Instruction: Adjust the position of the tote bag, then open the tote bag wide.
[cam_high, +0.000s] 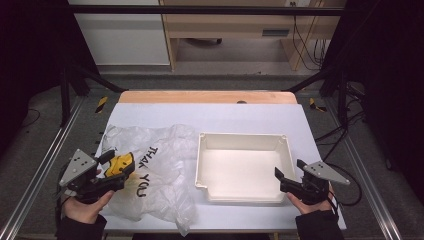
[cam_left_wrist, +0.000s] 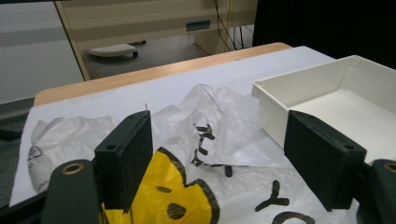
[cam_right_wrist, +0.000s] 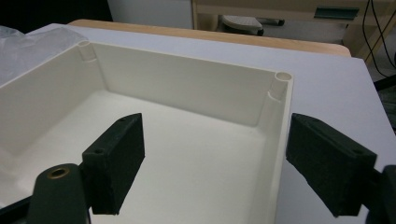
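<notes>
One crumpled, translucent plastic bag (cam_high: 155, 175) lies flat on the white surface (cam_high: 250, 117), just to the left of the single white tray (cam_high: 200, 165) and touching or nearly touching the tray's left wall. The bag's long axis runs from the far side of the surface toward the person's edge. Its black lettering, which reads "THANK YOU", runs along that axis, with the letters turned sideways to the person. A yellow smiley print (cam_left_wrist: 163, 196) sits at the bag's left part, farther from the tray.

The tray is a shallow rectangular box, its long side running left to right, with a small notch at its near left corner. It holds nothing; its floor is bare in the high view and in the right gripper view.

There are two tools, one in each hand. The left tool (cam_high: 112, 167) is released, its jaws spread wide over the left part of the bag, above the yellow print, on the side away from the tray; nothing is between them. The right tool (cam_high: 287, 177) is also released, its jaws apart astride the tray's right wall (cam_right_wrist: 275, 140) near the near right corner, one jaw over the tray's floor, the other outside it, gripping nothing.
</notes>
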